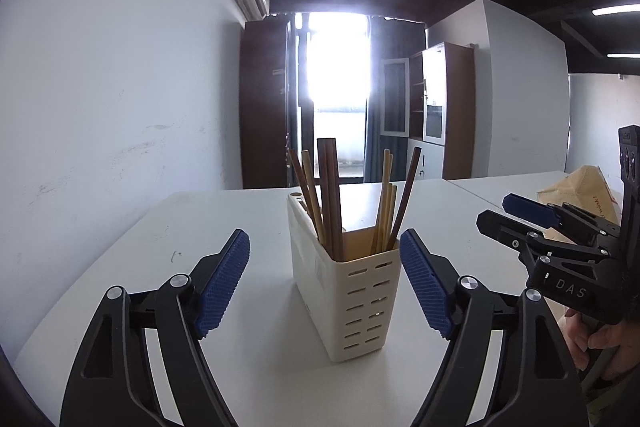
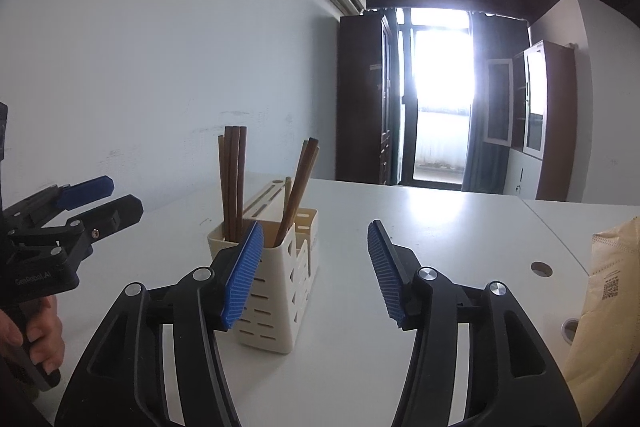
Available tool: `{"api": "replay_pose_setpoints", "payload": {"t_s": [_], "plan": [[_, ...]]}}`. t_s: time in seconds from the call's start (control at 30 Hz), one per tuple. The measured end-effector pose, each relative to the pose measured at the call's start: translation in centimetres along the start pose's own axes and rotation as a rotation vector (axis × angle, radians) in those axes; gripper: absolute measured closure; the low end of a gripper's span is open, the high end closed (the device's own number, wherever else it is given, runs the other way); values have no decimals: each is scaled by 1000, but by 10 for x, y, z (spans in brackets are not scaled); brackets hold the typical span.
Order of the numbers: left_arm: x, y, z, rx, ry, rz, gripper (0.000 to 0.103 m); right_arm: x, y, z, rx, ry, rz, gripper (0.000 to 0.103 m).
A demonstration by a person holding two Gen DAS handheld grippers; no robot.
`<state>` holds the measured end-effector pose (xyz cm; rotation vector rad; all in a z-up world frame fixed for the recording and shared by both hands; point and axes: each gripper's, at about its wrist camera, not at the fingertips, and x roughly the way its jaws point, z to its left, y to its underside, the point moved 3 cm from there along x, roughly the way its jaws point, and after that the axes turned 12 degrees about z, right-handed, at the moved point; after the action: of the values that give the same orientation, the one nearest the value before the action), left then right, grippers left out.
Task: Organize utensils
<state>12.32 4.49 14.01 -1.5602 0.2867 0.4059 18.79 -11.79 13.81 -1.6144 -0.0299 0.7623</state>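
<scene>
A cream slotted utensil holder (image 1: 352,299) (image 2: 276,303) stands upright on the white table (image 1: 224,227). It has several wooden chopsticks (image 1: 330,203) (image 2: 234,179) in it, some dark and some light, leaning in two groups. My left gripper (image 1: 324,237) is open, and the holder stands just ahead in line with the gap, with neither blue pad touching it. My right gripper (image 2: 315,227) is open over bare table, to the right of the holder, with nothing between its pads. Each gripper also shows from the side in the other view: the right gripper (image 1: 495,210), the left gripper (image 2: 124,193).
A brown paper bag (image 1: 580,195) (image 2: 608,287) lies at the table's right side. Round cable holes (image 2: 541,269) sit near it. A white wall runs along the table's left edge. A person's hand (image 1: 600,339) (image 2: 40,331) grips each handle.
</scene>
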Motion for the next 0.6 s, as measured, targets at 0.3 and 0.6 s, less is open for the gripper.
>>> {"api": "replay_pose_setpoints", "payload": {"t_s": [0.3, 0.6], "plan": [[-10, 6, -2, 7, 11, -8, 17, -19, 17, 10, -28, 11, -29, 37], [-19, 24, -6, 20, 9, -6, 12, -42, 41, 15, -23, -8, -46, 27]]}}
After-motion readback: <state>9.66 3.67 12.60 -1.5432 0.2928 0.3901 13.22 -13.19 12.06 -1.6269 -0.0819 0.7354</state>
